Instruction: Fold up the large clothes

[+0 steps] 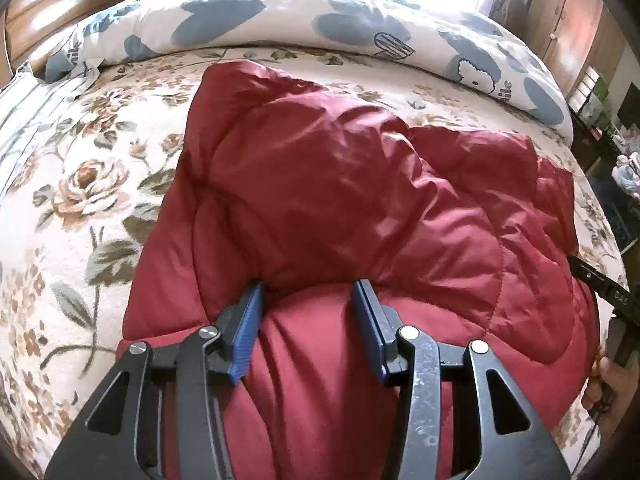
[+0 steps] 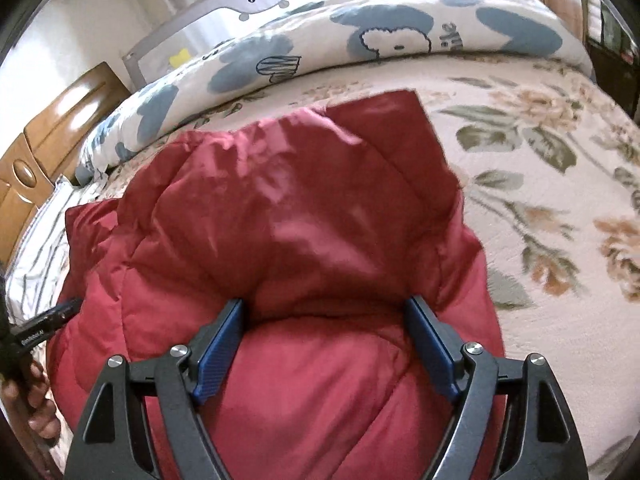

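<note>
On the floral bedspread (image 1: 80,184), as seen from the left wrist, a dark red quilted jacket (image 1: 340,184) is spread, puffy and partly doubled over, with a rolled duvet printed with blue shapes (image 1: 248,24) lying along the far edge of the bed. The left gripper (image 1: 308,320) is pointed steeply down at the near part of the garment, and a thick bulge of padded fabric is taken between its blue pads (image 1: 246,332). The jaws are set at a middling width, and the pads appear to be pressed against the sides of that bulge, so a pinch on the jacket is judged to be held, presumably so that the near edge can be carried over for a fold. At the right border, the other gripper's black finger (image 1: 600,284) is seen beside the jacket's edge, with the hand (image 1: 604,384) that carries it below.

From the right wrist, the same jacket (image 2: 280,220) is shown with one far corner raised toward the duvet (image 2: 360,28). The right gripper (image 2: 326,344) is held much wider, a broad hump of padding being spanned by its pads (image 2: 220,348). Whether the fabric is truly squeezed or merely straddled cannot be told for certain, though contact at both pads is suggested. Both tools seem placed side by side along the near edge so that the bulky layer is lifted evenly. At the left border, the left tool's finger (image 2: 48,320) and the hand holding it (image 2: 36,408) are visible.
</note>
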Available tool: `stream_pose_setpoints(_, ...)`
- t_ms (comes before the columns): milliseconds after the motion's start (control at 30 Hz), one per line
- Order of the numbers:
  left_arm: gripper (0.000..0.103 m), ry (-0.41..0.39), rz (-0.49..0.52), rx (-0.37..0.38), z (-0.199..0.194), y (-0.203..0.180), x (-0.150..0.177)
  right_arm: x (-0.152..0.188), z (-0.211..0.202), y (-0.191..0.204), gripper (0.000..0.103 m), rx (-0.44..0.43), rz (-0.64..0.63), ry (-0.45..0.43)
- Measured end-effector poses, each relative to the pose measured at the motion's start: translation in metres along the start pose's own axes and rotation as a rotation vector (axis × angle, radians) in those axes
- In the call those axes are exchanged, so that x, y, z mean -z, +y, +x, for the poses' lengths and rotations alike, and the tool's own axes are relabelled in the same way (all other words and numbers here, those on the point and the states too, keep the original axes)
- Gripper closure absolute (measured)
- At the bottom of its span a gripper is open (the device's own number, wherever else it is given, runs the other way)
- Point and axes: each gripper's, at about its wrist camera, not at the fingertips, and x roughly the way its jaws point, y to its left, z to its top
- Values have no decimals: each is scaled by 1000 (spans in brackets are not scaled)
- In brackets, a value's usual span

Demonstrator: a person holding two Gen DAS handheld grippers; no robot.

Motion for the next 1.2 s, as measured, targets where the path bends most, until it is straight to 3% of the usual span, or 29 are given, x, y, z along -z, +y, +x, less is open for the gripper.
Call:
stream_pose_setpoints(233,43,-46,-17,36,-30,6,9,5,-30,-10,20,-50,25,-3)
stream_pose_setpoints(400,27,-75,-56,57,-49,21,20,14,-45,-19,20,-69,28,-3)
stream_pose_setpoints(733,26,-101,-134,82,-69,54,32,30,-60,-38,20,-82,58,7)
stream_pose_setpoints(1200,26,-70,-256,145,-60,95,40,41,-63,-66,19,-83,104,25)
